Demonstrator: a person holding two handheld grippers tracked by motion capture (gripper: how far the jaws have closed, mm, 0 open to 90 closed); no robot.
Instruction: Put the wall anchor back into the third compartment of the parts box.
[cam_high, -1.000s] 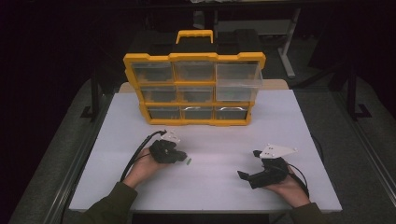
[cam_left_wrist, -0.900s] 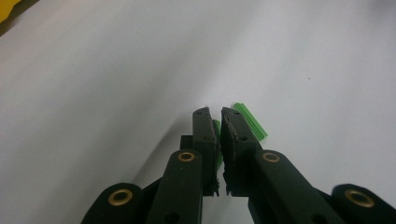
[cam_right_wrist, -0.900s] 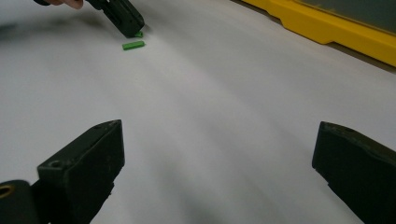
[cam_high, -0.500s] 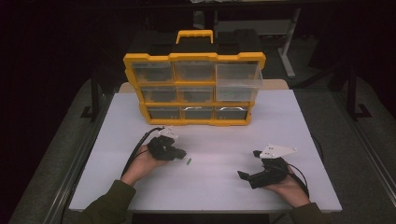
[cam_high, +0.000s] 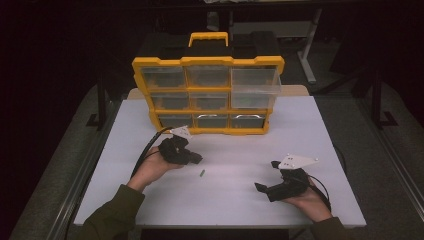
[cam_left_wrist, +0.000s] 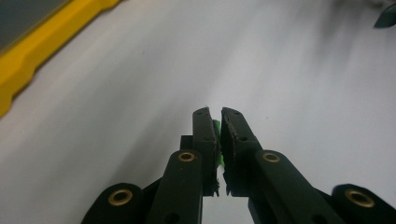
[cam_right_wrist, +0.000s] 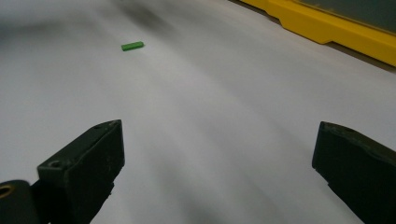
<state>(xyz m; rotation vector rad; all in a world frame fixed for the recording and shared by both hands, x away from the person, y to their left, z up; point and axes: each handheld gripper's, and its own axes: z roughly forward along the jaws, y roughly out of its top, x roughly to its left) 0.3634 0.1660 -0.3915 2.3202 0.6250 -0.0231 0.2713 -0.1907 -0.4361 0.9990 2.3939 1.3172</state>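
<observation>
Left gripper (cam_left_wrist: 218, 114) pinched narrow on green chip (cam_left_wrist: 216, 140), edge-on between pads. Likely tiny, light, stiff, slick plastic; best nipped across flat faces, mid-length. Right gripper (cam_right_wrist: 217, 135) wide, empty. Second chip (cam_right_wrist: 132, 45) flat on table, well beyond right fingertips. Organizer (cam_high: 207, 95) farthest.

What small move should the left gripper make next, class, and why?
Probably carry its load toward the yellow organiser. The left gripper is shut on a small green piece, clear of the table; another green piece lies loose.
</observation>
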